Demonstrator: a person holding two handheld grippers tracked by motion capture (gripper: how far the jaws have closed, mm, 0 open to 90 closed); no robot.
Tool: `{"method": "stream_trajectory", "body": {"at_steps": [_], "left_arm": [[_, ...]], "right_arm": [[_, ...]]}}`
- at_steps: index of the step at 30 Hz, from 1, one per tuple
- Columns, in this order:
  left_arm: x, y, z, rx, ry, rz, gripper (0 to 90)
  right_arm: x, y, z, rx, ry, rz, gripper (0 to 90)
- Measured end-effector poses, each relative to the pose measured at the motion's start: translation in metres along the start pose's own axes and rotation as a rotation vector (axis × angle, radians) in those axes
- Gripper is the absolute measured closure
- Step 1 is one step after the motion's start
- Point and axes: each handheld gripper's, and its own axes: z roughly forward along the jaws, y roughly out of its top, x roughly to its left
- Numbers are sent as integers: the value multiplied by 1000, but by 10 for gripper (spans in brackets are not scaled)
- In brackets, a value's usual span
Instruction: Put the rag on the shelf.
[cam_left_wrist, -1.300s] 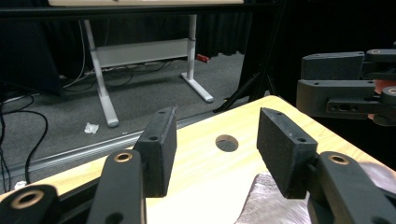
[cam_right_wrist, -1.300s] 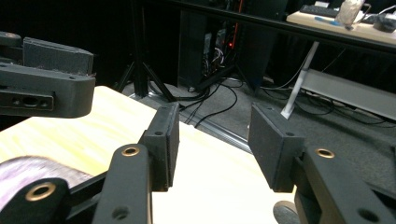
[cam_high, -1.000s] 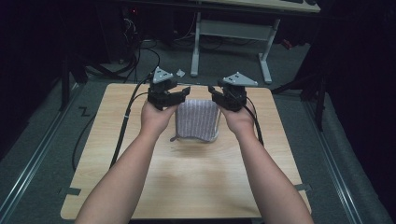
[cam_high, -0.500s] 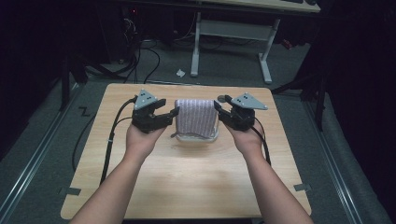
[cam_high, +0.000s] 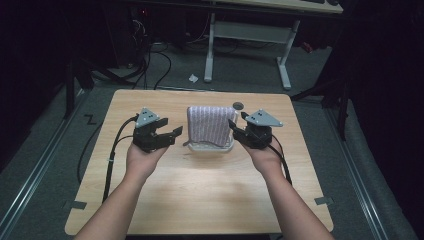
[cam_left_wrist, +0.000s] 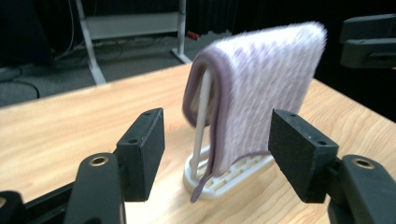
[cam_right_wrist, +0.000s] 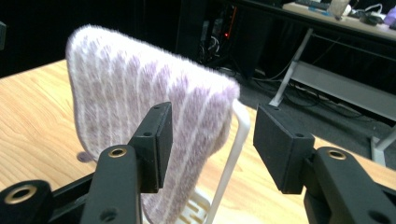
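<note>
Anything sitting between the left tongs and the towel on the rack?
Nothing: in the high view only bare wooden table separates the open left tongs from the striped purple towel draped over the white rack.

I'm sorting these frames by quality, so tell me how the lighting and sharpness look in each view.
High view: table lit, surroundings nearly black, slight glare on the bare wood. Left gripper view: striped towel soft and blurred, jaws sharper, background dark. Right gripper view: towel fuzzy at its top edge, white rack fairly clear.

Towel (cam_high: 208, 124) purple-white striped; rack (cam_high: 216, 146) white.
</note>
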Motion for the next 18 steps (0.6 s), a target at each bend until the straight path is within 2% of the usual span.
{"method": "stream_trajectory", "body": {"at_steps": [2,3,5,6,9,10,13,17,18], "left_arm": [[2,-6,3,18,-4,-6,364],[3,-13,5,35,-8,-9,364],[2,-16,7,43,-12,-8,364],[2,-19,8,51,-17,-5,364],[0,-28,11,75,-29,1,364],[-2,-35,14,94,-34,6,364],[-3,-43,16,112,-43,6,364],[-7,-61,20,153,-56,18,362],[-8,-66,21,167,-55,21,362]], "right_arm": [[0,-9,2,35,8,1,471],[0,-13,2,28,3,1,476],[0,-16,2,33,4,7,473],[0,-21,4,66,16,11,467],[1,-28,3,61,13,13,472],[1,-33,4,89,27,21,462],[2,-41,3,85,22,20,466],[4,-61,2,128,36,40,458],[4,-61,2,128,36,40,458]]}}
